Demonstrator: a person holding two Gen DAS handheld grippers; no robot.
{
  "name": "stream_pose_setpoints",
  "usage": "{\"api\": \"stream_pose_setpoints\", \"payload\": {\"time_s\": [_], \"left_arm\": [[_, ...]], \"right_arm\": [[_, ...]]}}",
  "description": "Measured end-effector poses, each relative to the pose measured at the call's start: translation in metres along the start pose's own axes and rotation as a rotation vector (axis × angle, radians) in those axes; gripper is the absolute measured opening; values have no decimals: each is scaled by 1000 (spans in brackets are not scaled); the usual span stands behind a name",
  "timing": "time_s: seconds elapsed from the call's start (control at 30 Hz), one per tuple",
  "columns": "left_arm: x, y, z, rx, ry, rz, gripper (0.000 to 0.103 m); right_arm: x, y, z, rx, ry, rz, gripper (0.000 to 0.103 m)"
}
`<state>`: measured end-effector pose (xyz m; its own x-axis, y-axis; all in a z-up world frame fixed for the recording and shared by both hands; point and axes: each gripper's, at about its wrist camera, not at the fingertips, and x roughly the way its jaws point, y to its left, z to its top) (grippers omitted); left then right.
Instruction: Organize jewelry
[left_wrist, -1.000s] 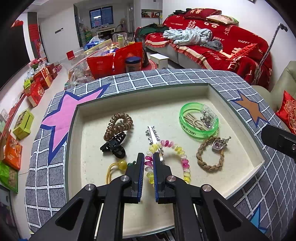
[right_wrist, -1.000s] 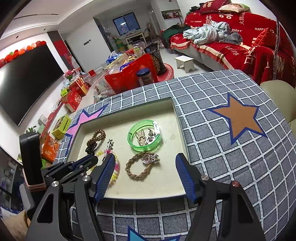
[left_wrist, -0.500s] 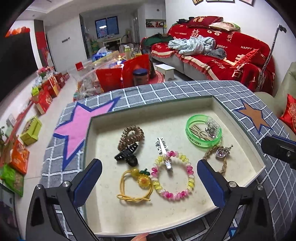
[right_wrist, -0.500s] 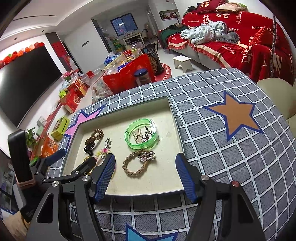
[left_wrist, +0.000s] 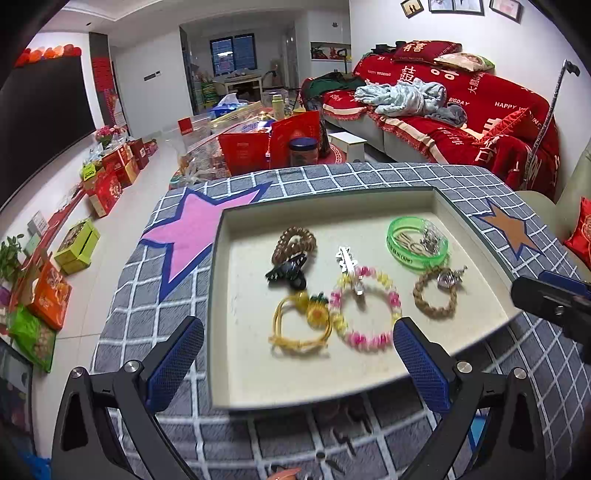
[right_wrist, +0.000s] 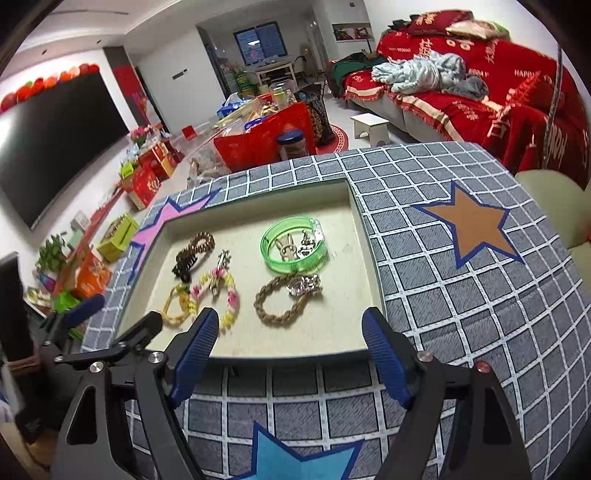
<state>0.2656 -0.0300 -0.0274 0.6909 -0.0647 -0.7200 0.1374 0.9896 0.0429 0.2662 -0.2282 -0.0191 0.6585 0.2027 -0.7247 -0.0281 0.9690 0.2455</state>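
A beige tray (left_wrist: 369, 206) (right_wrist: 332, 339) on the checked cloth holds jewelry. In it lie a pink-and-yellow bead bracelet (left_wrist: 365, 306) (right_wrist: 225, 291) with a silver clip (left_wrist: 349, 264) across it, a yellow hair tie (left_wrist: 301, 325), a black claw clip (left_wrist: 286, 273), a brown coil tie (left_wrist: 293, 242), a green bangle (left_wrist: 417, 243) (right_wrist: 293, 245) and a braided bracelet (left_wrist: 434, 295) (right_wrist: 282, 302) with a silver charm. My left gripper (left_wrist: 295, 362) is open and empty, above the tray's near edge. My right gripper (right_wrist: 288, 350) is open and empty at the tray's near right edge.
The grey checked cloth (right_wrist: 443, 295) with pink, brown and blue stars covers the table. A red sofa (left_wrist: 461, 110) stands at the back right. Boxes and red bags (left_wrist: 266, 144) sit on the floor beyond the table's far edge.
My left gripper opened, let go of the bead bracelet and pulled back from the tray. The bracelet now lies flat in the tray. My right gripper barely moved.
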Motion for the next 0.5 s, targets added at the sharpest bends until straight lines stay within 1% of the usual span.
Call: {"api": "stream_pose_setpoints", "payload": {"time_s": [0.07, 0.13, 0.17, 0.3, 0.5], "left_arm": [[-8, 3, -7, -14, -1, -3, 103], [-15, 6, -14, -30, -3, -4, 103], [-17, 7, -16, -37, -3, -3, 103], [-28, 12, -30, -65, -3, 10, 103], [-41, 14, -43, -100, -12, 31, 103]], "right_arm": [[-3, 8, -6, -38, -13, -28, 86], [-5, 13, -11, -60, -22, -37, 92], [-6, 15, -15, -69, -28, -38, 103], [-11, 21, -27, -78, -53, -36, 103], [-18, 28, -43, -106, -79, -72, 103]]}}
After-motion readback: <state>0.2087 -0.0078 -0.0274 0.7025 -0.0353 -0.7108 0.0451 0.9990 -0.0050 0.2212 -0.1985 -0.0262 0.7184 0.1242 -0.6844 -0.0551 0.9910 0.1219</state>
